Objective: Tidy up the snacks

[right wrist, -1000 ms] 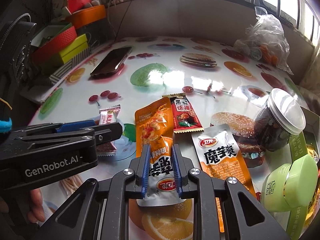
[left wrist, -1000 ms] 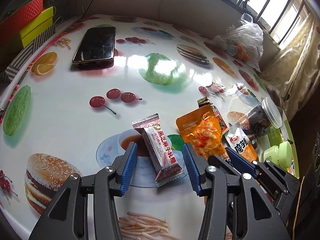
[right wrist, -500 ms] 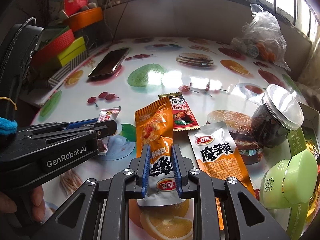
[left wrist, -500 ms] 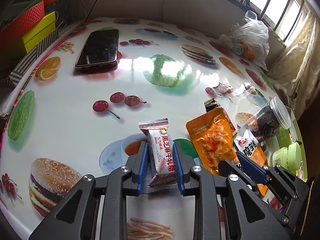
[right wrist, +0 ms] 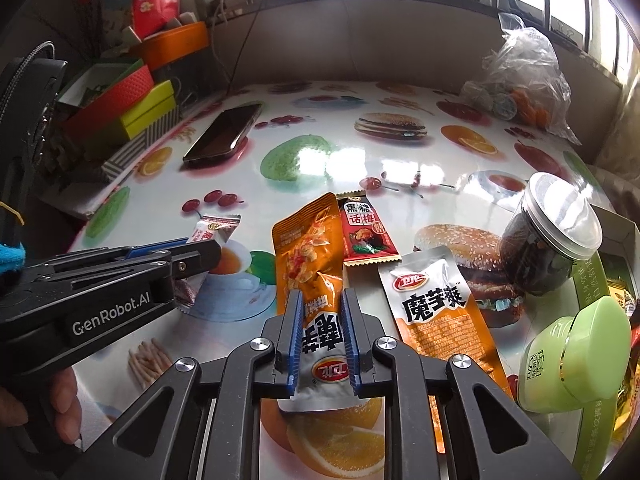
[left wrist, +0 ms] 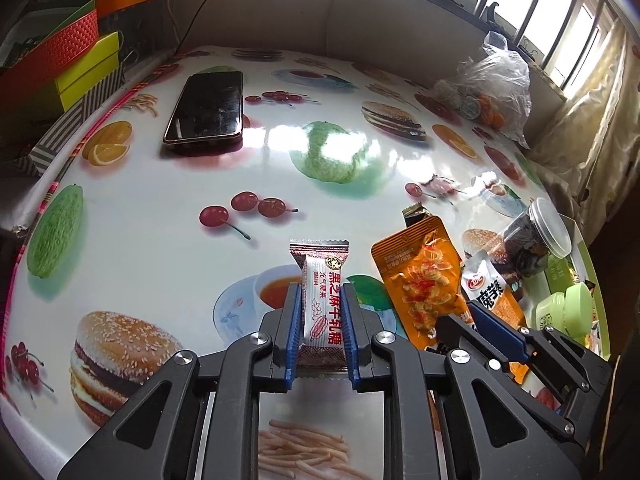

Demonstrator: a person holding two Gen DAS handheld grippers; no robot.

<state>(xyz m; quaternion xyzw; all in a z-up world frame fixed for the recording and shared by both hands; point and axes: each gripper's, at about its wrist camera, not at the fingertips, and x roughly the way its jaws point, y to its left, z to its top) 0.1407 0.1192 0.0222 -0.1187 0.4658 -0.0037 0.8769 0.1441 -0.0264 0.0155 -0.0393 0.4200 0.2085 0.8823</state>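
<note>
My left gripper (left wrist: 320, 304) is shut on a white and red candy bar wrapper (left wrist: 322, 292) and holds it above the table. It shows in the right wrist view (right wrist: 200, 246) too, with the candy (right wrist: 214, 229) sticking out. My right gripper (right wrist: 320, 312) is shut on a silver and orange konjac snack packet (right wrist: 322, 340). An orange peanut packet (right wrist: 310, 248), a red plum packet (right wrist: 366, 232) and a second konjac packet (right wrist: 434, 308) lie on the table ahead.
A fruit-and-burger print tablecloth (left wrist: 160, 208) covers the table. A phone (left wrist: 208, 108) lies far left. A clear plastic bag (right wrist: 520, 80) sits far right. A dark jar (right wrist: 548, 236), a green tub (right wrist: 576, 356) and a green box edge (right wrist: 596, 420) are at the right. Coloured boxes (right wrist: 132, 104) stack at the left.
My left gripper closed on the candy bar and lifted it off the table. My right gripper stayed shut on the konjac packet and barely moved.
</note>
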